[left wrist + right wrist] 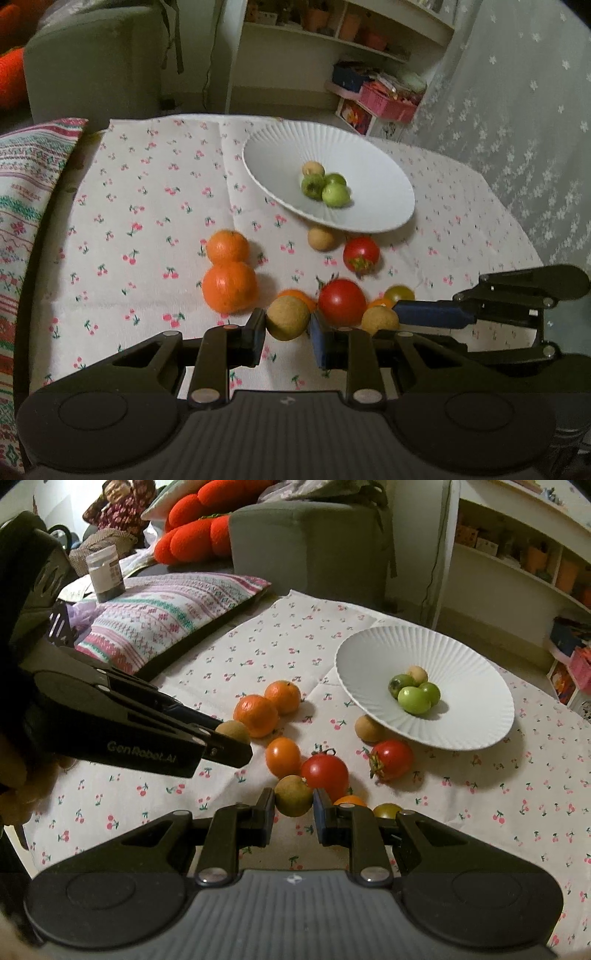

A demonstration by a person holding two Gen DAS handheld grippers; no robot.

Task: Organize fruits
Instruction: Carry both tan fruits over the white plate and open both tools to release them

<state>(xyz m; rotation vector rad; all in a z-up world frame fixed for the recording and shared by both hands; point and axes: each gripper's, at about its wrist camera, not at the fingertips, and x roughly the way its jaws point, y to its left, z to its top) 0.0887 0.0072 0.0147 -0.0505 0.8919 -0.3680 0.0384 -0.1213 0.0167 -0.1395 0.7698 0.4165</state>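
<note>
Cherry-print cloth (147, 206): tomatoes (341, 302), oranges (229, 291) crowd both hand-held grippers (287, 320) (293, 796), each clamping tan fruit (288, 317) (293, 795).

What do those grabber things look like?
Both grippers, left and right, are black plastic with hinged bars, silver rivets and a ribbed grey base. Their fingers carry dark blue pads. One side reads "GenRobot.AI" in grey letters. No cables or sleeves show.

Table (480, 830) under cherry-print cloth (258, 635): white ribbed plate (472, 731) toward far right edge, oranges (256, 715), tomatoes (391, 759), brown fruit (369, 728) mid-cloth, striped cushion (166, 613) at far left edge.
</note>
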